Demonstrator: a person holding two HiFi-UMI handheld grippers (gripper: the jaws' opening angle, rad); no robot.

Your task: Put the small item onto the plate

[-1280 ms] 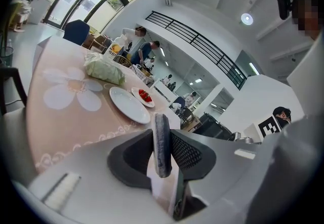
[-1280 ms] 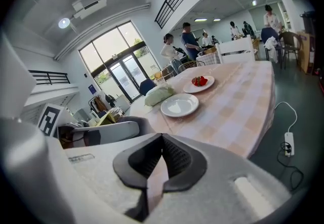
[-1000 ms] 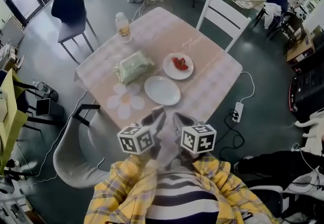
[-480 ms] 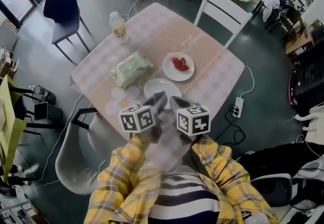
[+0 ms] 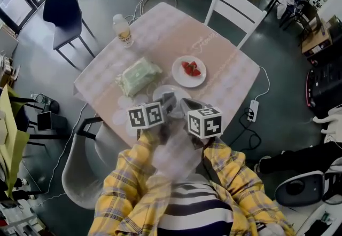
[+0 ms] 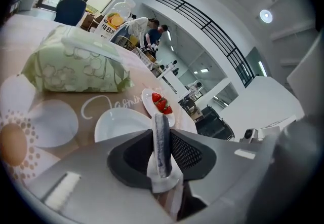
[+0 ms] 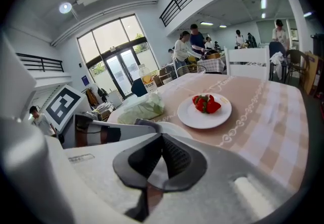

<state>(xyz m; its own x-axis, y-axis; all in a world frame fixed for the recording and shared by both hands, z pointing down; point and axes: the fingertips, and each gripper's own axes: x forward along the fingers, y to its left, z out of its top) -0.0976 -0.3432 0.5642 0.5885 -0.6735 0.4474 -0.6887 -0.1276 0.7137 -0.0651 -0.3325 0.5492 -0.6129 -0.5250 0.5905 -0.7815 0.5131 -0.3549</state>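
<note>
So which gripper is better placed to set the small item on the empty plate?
Left: the left gripper grips the small item, with the empty plate just ahead of it. The right gripper is shut, holding nothing.

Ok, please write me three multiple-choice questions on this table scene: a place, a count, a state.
1. Where do the red strawberries lie? A in a bowl; B on the floor; C on the farther round white plate.
2. How many plates stand on the pink-clothed table? A one; B two; C four.
3. The left tool is: A shut on a thin dark strip; B wide open, empty; C out of sight.
Key: 1 C, fruit sits within its rim; 2 B, that plus the empty round white plate; 3 A, jaws clamp the strip.
</note>
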